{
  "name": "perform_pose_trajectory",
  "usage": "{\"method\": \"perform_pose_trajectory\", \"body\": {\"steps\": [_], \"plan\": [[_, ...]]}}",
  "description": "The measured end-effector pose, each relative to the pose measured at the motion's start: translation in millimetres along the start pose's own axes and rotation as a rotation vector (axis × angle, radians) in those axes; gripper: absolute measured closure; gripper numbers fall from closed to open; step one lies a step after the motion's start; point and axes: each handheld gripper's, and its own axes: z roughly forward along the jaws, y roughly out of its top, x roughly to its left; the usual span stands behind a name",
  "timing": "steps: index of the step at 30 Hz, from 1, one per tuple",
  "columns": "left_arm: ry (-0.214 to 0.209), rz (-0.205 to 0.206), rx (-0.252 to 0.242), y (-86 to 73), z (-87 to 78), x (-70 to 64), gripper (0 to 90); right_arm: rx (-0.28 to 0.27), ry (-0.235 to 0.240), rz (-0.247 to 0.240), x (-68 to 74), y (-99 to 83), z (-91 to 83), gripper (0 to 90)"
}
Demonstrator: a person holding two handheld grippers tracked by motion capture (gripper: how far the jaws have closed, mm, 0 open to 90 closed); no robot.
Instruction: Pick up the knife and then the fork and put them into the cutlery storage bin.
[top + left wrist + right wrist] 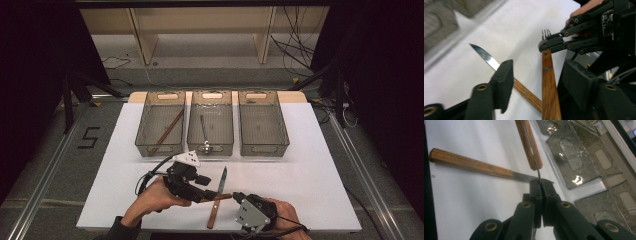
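Table: white and matt (310, 165), on a dark floor with a wooden shelf frame behind; we work at its six o'clock edge
Bins: three clear grey plastic boxes with cut-out handles, in a row at twelve o'clock; we take them for sorting cutlery by kind
Left bin (141, 125): a thin wooden stick lies slantwise in it
Middle bin (190, 127): a long metal spoon or ladle, handle towards twelve
Fork (548, 75): flat wooden handle with two rivets, thin steel neck and short tines; it is off the table at six o'clock, bridging the two tongs, handle towards nine
Right tongs (540, 183): shut tight on the fork's wire-thin neck, which leaves the whole handle free for the other side
Left tongs (207, 194): jaws spread wide on either side of the fork's handle, not yet pressing it; we judge this a hand-over to get a firmer hold on the broad wood
Knife (213, 216): riveted wooden handle and a bright pointed blade, lying flat just under the fork, tip towards twelve, waiting its turn
Pads: black, blocky and dull, likely grippy on wood but less sure on slick steel
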Motion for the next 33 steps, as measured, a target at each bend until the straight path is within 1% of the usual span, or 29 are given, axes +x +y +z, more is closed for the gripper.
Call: {"method": "perform_pose_trajectory", "body": {"steps": [2, 4, 8, 11, 12, 15, 17, 18, 20, 22, 24, 26, 28, 29, 30, 33], "plan": [[0.019, -0.003, -0.037, 0.8, -6.0, 0.0, 36.2, 0.004, 0.003, 0.032, -5.4, -0.8, -1.9, 89.1], [0.045, 0.003, -0.073, 1.4, -11.8, 0.6, 30.8, -0.002, 0.002, 0.082, -12.7, -2.6, -3.7, 89.1], [0.086, -0.01, -0.132, 1.2, -20.6, 2.3, 25.4, -0.019, 0.016, 0.22, -32.6, -7.6, -8.7, 89.0], [0.105, -0.01, -0.162, 0.1, -23.4, 3.1, 23.1, -0.028, 0.024, 0.322, -47.7, -11.8, -11.7, 89.1], [0.112, -0.006, -0.169, -0.6, -23.4, 3.6, 22.5, -0.032, 0.028, 0.353, -53.0, -13.3, -12.6, 89.0], [0.134, -0.015, -0.191, -4.2, -19.9, 5.0, 20.9, -0.044, 0.039, 0.449, -69.9, -17.2, -15.3, 89.0], [0.15, -0.023, -0.193, -7.1, -16.6, 6.8, 20.3, -0.064, 0.042, 0.519, -82.8, -20.3, -16.2, 89.0], [0.161, -0.02, -0.196, -8.7, -14.9, 7.6, 20.0, -0.073, 0.047, 0.561, -89.2, -21.7, -16.6, 89.0], [0.177, -0.017, -0.207, -12.5, -11.4, 8.7, 19.2, -0.093, 0.045, 0.625, -101.3, -24.4, -15.8, 89.0], [0.179, -0.017, -0.215, -17.8, -8.4, 9.8, 18.7, -0.104, 0.053, 0.684, -112.5, -26.6, -14.8, 89.0], [0.181, -0.016, -0.22, -23.9, -5.7, 10.9, 18.3, -0.11, 0.061, 0.728, -122.0, -27.4, -13.6, 88.9], [0.193, -0.012, -0.229, -30.7, -4.0, 12.3, 18.3, -0.107, 0.06, 0.762, -130.2, -27.6, -12.1, 88.9], [0.197, -0.011, -0.245, -38.1, -2.2, 14.3, 18.3, -0.109, 0.069, 0.804, -137.6, -28.1, -10.2, 88.9], [0.204, -0.009, -0.252, -43.0, -0.5, 15.8, 18.3, -0.111, 0.068, 0.816, -141.3, -28.7, -8.8, 88.9], [0.209, -0.009, -0.25, -45.6, 0.5, 16.6, 18.3, -0.111, 0.07, 0.84, -145.2, -29.3, -7.1, 88.9], [0.235, -0.004, -0.251, -55.3, 3.0, 20.3, 18.2, -0.097, 0.066, 0.869, -153.2, -30.5, -3.1, 88.9]]}}
